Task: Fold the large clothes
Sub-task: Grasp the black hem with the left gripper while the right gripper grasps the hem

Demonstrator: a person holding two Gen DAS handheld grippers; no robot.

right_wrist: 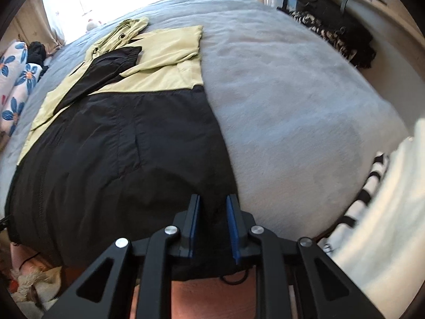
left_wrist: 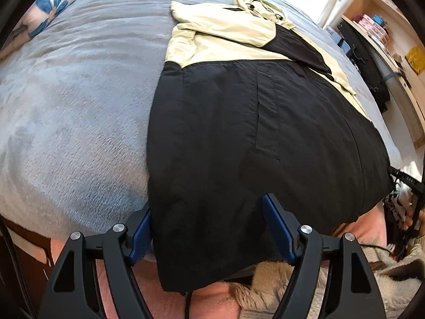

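Note:
A large jacket (left_wrist: 239,122), black in its lower half and pale yellow-green at the top, lies spread flat on a grey bed cover (left_wrist: 79,101). Both sleeves are folded in across it. My left gripper (left_wrist: 207,202) stands wide open over the near hem, with the black fabric between its fingers and its left finger (left_wrist: 140,228) at the jacket's left edge. In the right wrist view the jacket (right_wrist: 119,146) fills the left half. My right gripper (right_wrist: 213,198) straddles the hem near the right corner. Its jaws stand narrowly apart, with black fabric in the gap.
Blue-flowered pillows (right_wrist: 16,79) lie at the bed's far left. Dark bags (right_wrist: 332,34) hang by the wall on the right, under a wooden shelf (left_wrist: 393,40). A striped white cloth (right_wrist: 372,186) lies at the bed's right edge. Below the near edge is a fluffy rug (left_wrist: 279,287).

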